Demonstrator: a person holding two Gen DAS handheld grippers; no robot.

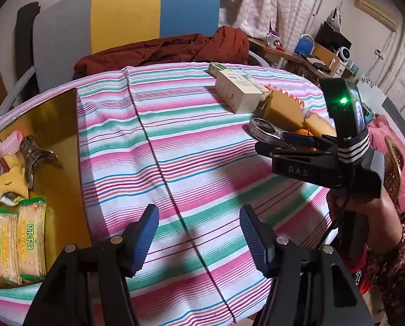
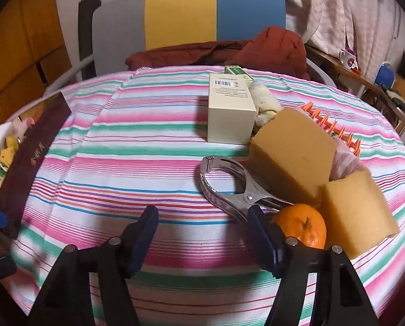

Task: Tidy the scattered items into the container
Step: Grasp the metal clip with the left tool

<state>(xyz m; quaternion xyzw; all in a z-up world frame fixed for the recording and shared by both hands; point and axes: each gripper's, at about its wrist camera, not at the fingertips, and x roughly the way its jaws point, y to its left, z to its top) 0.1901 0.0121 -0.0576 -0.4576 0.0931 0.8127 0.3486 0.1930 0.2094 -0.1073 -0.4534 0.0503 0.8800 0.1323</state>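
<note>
The left gripper (image 1: 199, 240) stands spread wide at the bottom centre of the left wrist view, its blue ribbed pads (image 1: 145, 240) empty above the striped tablecloth (image 1: 175, 141). The right gripper (image 2: 202, 240) is likewise spread, nothing between its pads; its right-hand pad (image 2: 261, 240) lies in front of the handle of a metal clamp (image 2: 229, 187), and contact cannot be confirmed. In the left wrist view the right gripper (image 1: 270, 142) appears at right centre, held by a hand (image 1: 365, 212), its black body marked "DAS", with a green light lit above.

The container (image 1: 58, 146), a gold-lined box, sits at the left edge of the left wrist view. It holds two green-and-white biscuit packs (image 1: 20, 241) printed with Chinese characters, a yellow sock (image 1: 13, 182), a second metal clamp (image 1: 32, 157) and pink and white items. In the right wrist view its dark maroon wall (image 2: 31, 168) carries gold characters, too small to read.

The scattered items lie at the right of the right wrist view:
- cream carton (image 2: 231, 111) with a barcode label on top;
- green-printed small box (image 2: 236, 71) behind it;
- rolled white cloth (image 2: 265, 103);
- two yellow sponges (image 2: 292, 154), the smaller (image 2: 357, 212) lower right;
- orange comb (image 2: 330, 125);
- tangerine (image 2: 303, 225) just beside the right pad.

A chair (image 2: 189, 13) with a rust-red jacket (image 2: 229, 51) stands beyond the table.
</note>
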